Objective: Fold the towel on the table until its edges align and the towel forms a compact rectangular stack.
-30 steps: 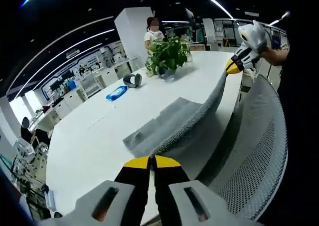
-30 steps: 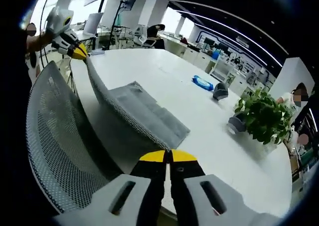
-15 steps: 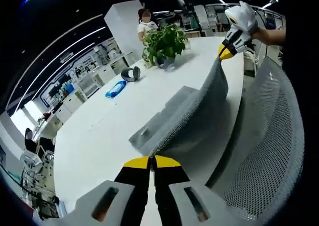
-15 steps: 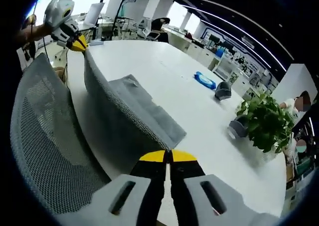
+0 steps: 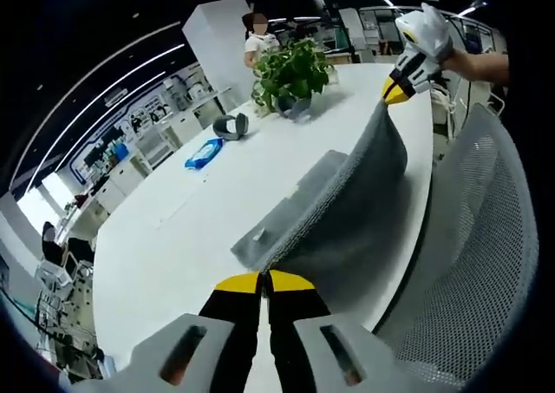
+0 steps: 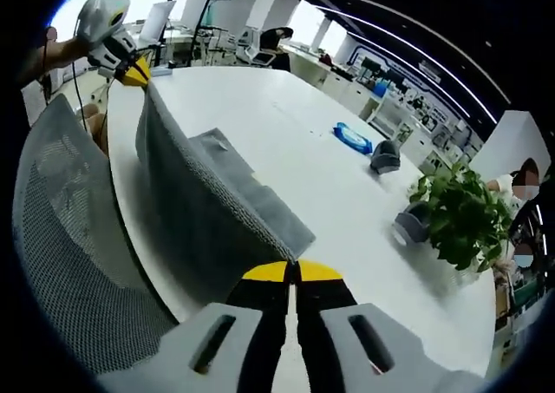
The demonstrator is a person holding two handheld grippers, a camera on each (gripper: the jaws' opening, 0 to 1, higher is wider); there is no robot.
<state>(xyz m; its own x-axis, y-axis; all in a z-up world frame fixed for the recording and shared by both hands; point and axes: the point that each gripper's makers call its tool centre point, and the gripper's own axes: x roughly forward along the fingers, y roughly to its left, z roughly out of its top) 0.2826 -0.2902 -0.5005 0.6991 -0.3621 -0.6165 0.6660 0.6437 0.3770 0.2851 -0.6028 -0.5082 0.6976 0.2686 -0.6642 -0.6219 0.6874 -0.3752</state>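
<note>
A grey towel [image 5: 347,202] is stretched by its near edge between my two grippers, while its far part lies flat on the white table [image 5: 173,228]. My left gripper [image 5: 264,276] is shut on one corner at the bottom of the left gripper view. At the upper right of that view, my right gripper [image 5: 392,95] pinches the other corner. In the right gripper view the towel [image 6: 195,206] stands like a raised wall. My right gripper [image 6: 293,265] is shut on its corner, and the left gripper [image 6: 136,76] holds the far corner at upper left.
A grey mesh chair back [image 5: 473,237] [image 6: 61,237] stands at the table edge under the held towel. Further across the table are a potted plant [image 5: 293,72] [image 6: 455,218], a blue packet [image 5: 202,153] [image 6: 353,137] and a grey round object [image 5: 230,126] [image 6: 384,157]. A person [image 5: 260,36] stands behind the plant.
Both grippers have lifted the towel's near edge higher. More of the cloth now stands upright above the table and less lies flat.
</note>
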